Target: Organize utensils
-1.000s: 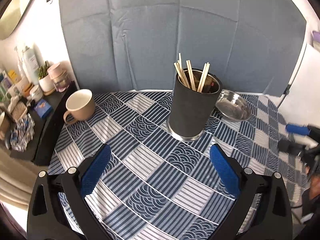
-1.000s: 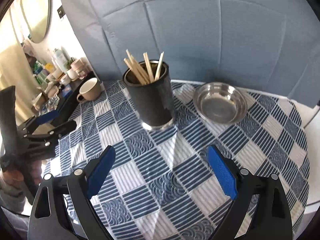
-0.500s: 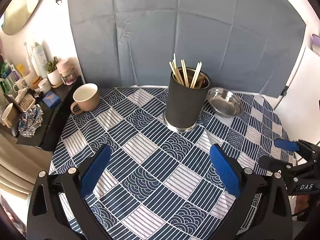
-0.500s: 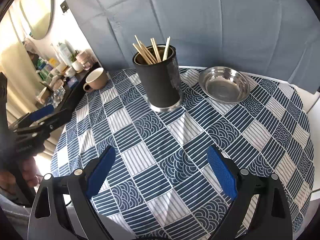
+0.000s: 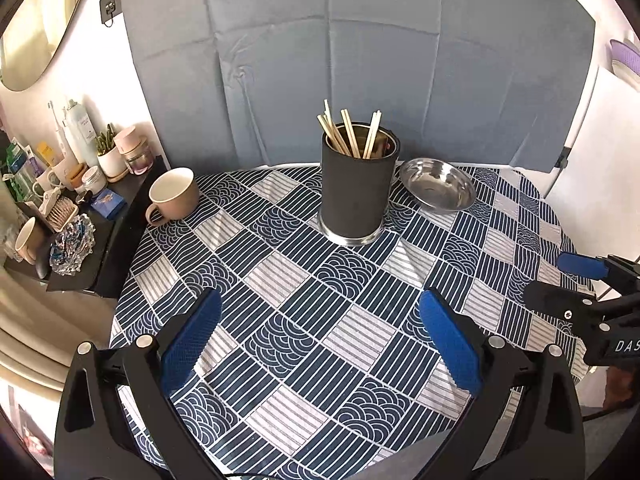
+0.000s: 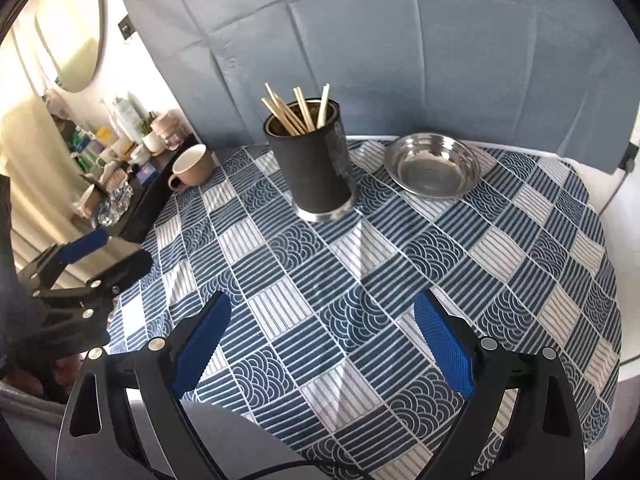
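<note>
A black cylindrical holder stands upright at the far middle of the round table, with several wooden chopsticks sticking out of its top. My left gripper hangs open over the table's near edge, well short of the holder, nothing between its blue pads. My right gripper is open too, also near the front edge and empty. The right gripper shows at the right rim of the left wrist view; the left gripper shows at the left of the right wrist view.
A steel bowl sits right of the holder. A beige mug stands at the far left edge. A dark shelf crowded with bottles and jars adjoins the table's left side. A blue backdrop closes the rear.
Both grippers have drawn back and up from the holder toward the table's near edge, so more of the table shows. Both stayed open.
</note>
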### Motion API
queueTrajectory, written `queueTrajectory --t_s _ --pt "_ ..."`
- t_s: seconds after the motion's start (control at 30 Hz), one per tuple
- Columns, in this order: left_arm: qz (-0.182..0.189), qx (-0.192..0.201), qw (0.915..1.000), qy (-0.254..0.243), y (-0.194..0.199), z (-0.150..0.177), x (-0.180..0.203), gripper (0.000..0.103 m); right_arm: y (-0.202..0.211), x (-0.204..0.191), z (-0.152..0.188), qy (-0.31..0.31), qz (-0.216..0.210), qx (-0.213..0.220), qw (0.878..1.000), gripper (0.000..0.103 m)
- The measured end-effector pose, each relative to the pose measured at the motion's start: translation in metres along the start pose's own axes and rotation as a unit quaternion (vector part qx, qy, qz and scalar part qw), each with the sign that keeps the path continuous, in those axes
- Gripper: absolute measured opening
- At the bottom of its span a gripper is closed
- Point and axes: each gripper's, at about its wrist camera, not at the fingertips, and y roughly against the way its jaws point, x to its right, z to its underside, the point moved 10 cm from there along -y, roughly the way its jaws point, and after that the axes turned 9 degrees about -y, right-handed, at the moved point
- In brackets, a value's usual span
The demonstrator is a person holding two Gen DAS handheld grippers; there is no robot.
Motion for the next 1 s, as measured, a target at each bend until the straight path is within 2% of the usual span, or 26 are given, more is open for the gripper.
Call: queueTrajectory --t_s 0.27,0.4,0.63,1.0 --pt "-0.027 -0.012 0.9984 0.048 -0.001 0.007 -0.019 0.097 -0.001 0.0 0.01 -0.013 -0.001 -0.007 1.0 0.089" --pt "-0.026 -0.007 0.9985 0.047 0.001 0.004 -0.018 0.097 -0.001 -0.007 0.011 0.003 -0.002 -0.005 1.0 0.089" --pt "-0.013 -0.012 0.9987 0.048 -0.001 0.007 -0.014 0.097 -0.003 -0.006 0.012 -0.013 -0.01 -0.009 1.0 0.089" --pt "-0.013 -0.021 0.9978 0.061 -0.004 0.01 -0.016 0.097 -0.006 -0.005 0.013 -0.013 -0.008 -0.015 1.0 0.089"
